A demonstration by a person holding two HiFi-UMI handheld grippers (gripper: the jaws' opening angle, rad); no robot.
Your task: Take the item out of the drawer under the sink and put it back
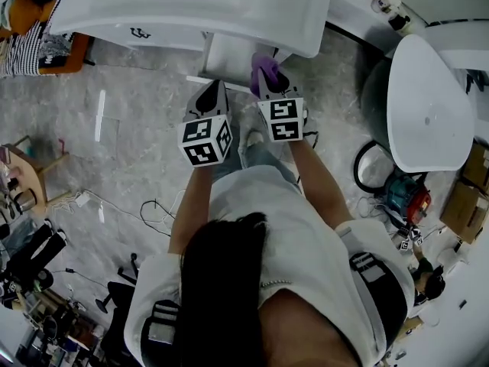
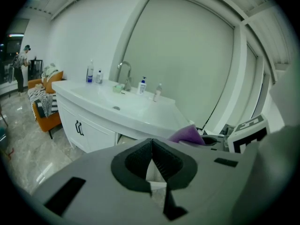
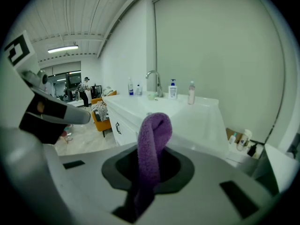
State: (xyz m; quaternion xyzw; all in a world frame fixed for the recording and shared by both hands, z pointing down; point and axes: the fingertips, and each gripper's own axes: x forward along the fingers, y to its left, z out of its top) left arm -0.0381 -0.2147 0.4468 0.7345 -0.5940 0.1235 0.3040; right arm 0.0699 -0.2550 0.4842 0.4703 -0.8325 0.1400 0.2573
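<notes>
The purple cloth (image 3: 152,142) is pinched in the right gripper (image 3: 149,170). The jaws stand narrow, closed onto a fold of it. A thick loop of cloth rises up and forward past the tips, and a darker tail hangs down between the jaws toward the gripper's body. The cloth is out of the drawer (image 1: 229,58), which stands pulled out just ahead of and below this gripper, under the front edge of the white worktop (image 1: 191,10) that carries the sink (image 2: 117,103).

The left gripper (image 2: 152,159) is just beside the right one on its left. Its jaws are together with nothing between them, and it points at the same drawer.

Judging by this, the cloth is on its way back in, and the risks lie in the drop. The loop is floppy and sticks out beyond the tips. If the right gripper lets go too near the drawer's front, part of the cloth could drape over the front wall and get trapped when the drawer is pushed shut. The plush pile may also cling to the pads and ride back out with the gripper. The worktop overhangs the drawer, so going in too high could knock the gripper against its edge. The two grippers sit so close together that a sideways move by either could bump the other
</notes>
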